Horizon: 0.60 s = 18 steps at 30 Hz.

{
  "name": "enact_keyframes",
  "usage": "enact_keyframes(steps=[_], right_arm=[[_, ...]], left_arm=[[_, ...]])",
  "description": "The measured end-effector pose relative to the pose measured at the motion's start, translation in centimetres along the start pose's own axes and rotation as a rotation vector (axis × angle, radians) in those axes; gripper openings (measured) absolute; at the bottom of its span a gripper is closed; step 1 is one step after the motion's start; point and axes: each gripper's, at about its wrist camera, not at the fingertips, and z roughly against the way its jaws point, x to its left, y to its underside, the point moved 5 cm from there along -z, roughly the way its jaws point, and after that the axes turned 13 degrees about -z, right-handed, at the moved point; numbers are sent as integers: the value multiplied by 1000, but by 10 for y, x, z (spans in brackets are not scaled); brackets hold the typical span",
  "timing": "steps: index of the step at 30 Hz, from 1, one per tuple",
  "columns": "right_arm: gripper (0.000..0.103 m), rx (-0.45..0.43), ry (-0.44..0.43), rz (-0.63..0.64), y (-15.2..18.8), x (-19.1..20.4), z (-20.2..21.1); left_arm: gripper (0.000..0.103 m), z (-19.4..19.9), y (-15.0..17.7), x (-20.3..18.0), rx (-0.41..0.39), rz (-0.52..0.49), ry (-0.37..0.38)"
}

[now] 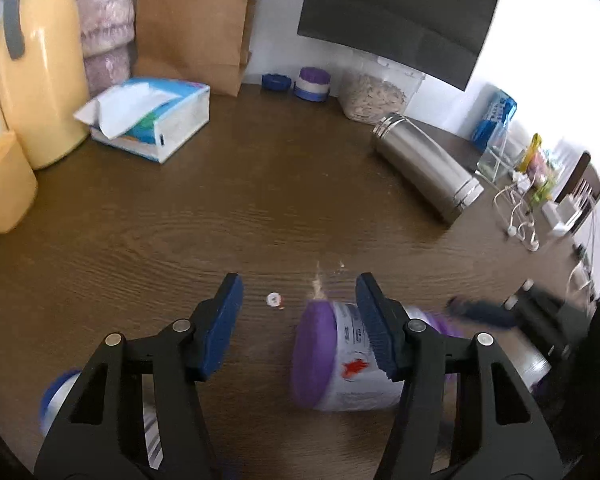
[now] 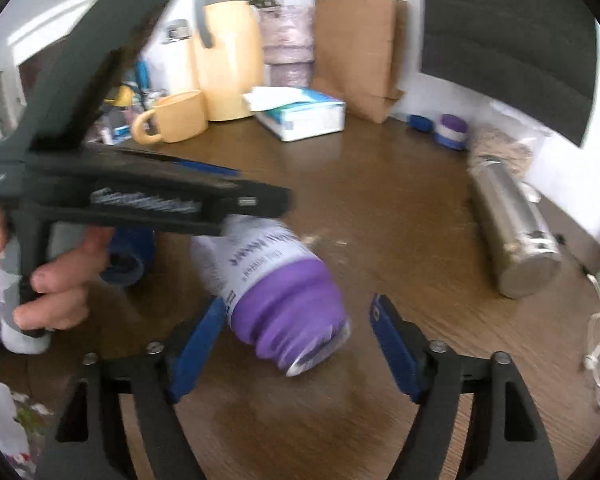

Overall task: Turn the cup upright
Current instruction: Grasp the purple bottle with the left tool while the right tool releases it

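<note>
- The left gripper (image 1: 300, 322) has its fingers spread apart with nothing between them; in the right wrist view its black body crosses above the cup, so its tips are hidden there.
- The cup (image 2: 276, 292), white with a purple end, lies on its side on the table (image 1: 260, 200). In the left wrist view it sits under and beside the left gripper's right finger (image 1: 376, 328), outside the gap.
- Its label carries purple writing and a red mark, both too blurred to read.
- The right gripper (image 2: 296, 344) is released, fingers wide, the cup's purple end lying between them, nearer the left finger (image 2: 198, 350).
- Only the right wrist view shows the hand (image 2: 56, 280) holding the left gripper and a yellow mug (image 2: 172, 118).
- A steel bottle (image 1: 428, 164) lies on its side ahead and to the right of both grippers' fingers.
</note>
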Motion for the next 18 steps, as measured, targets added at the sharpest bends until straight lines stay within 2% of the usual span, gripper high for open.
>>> enact_keyframes(steps=[5, 8, 11, 14, 18], right_arm=[[83, -9, 56, -105, -5, -23, -1], [83, -5, 70, -135, -5, -28, -1], [83, 12, 44, -151, -4, -26, -4], [82, 29, 4, -153, -3, -20, -7], [82, 39, -21, -161, -1, -17, -7]], left_arm=[[55, 14, 4, -8, -43, -56, -31], [55, 21, 7, -13, -55, -85, -7], [55, 23, 9, -23, -43, -119, 55], [55, 17, 15, -36, 6, -168, 123], [56, 9, 14, -40, 23, -213, 101]])
